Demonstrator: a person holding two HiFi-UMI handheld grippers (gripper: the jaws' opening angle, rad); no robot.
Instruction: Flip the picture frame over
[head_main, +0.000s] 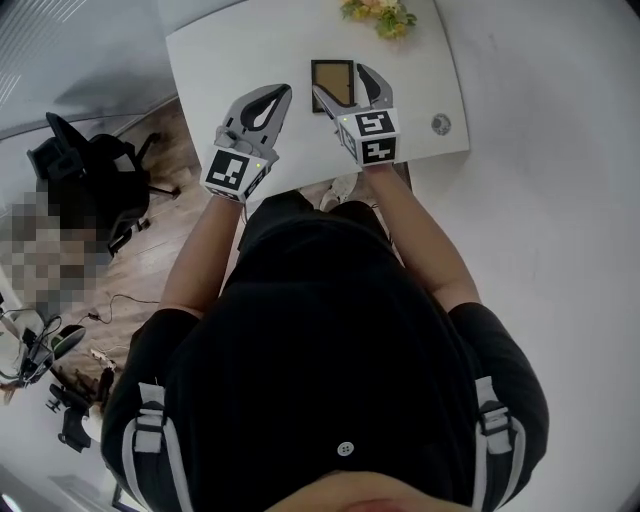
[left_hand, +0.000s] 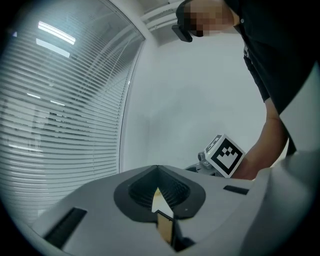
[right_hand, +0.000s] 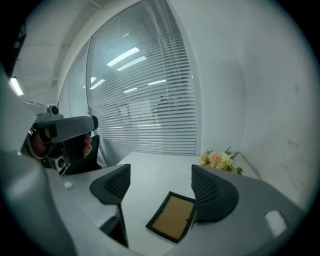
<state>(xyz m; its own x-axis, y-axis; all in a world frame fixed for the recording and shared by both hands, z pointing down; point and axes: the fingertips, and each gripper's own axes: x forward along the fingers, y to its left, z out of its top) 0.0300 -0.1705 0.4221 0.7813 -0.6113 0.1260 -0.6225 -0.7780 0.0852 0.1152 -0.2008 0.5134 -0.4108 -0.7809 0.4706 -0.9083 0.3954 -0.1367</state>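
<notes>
1. The picture frame (right_hand: 172, 223) lies flat on the white table (head_main: 230, 50), toward the far side. A brown board faces up inside its dark rim.
2. The right hand-held gripper (right_hand: 160, 186) is right over the frame. Its jaws are wide apart and hold nothing. The frame shows between them, lower down. I cannot tell if a jaw touches it.
3. The left hand-held gripper (left_hand: 158, 172) has its jaws pressed together with nothing in them. It is just left of the frame and points up, away from the table.
4. The frame is thin and flat. I think a jaw could slide over the rim and only push the frame along the table.
5. If the jaws pinch just a corner, the frame could twist and drop when it is turned. A hard drop could hurt it.
6. The flowers (head_main: 380, 15) are near, behind the frame. A big swing while turning could knock them.
7. I see no box, bowl or cup. The frame holds only the brown board. I cannot tell if the flowers stand in a vase. A small round thing (head_main: 440, 124) sits at the table's right side, too small to name.
</notes>
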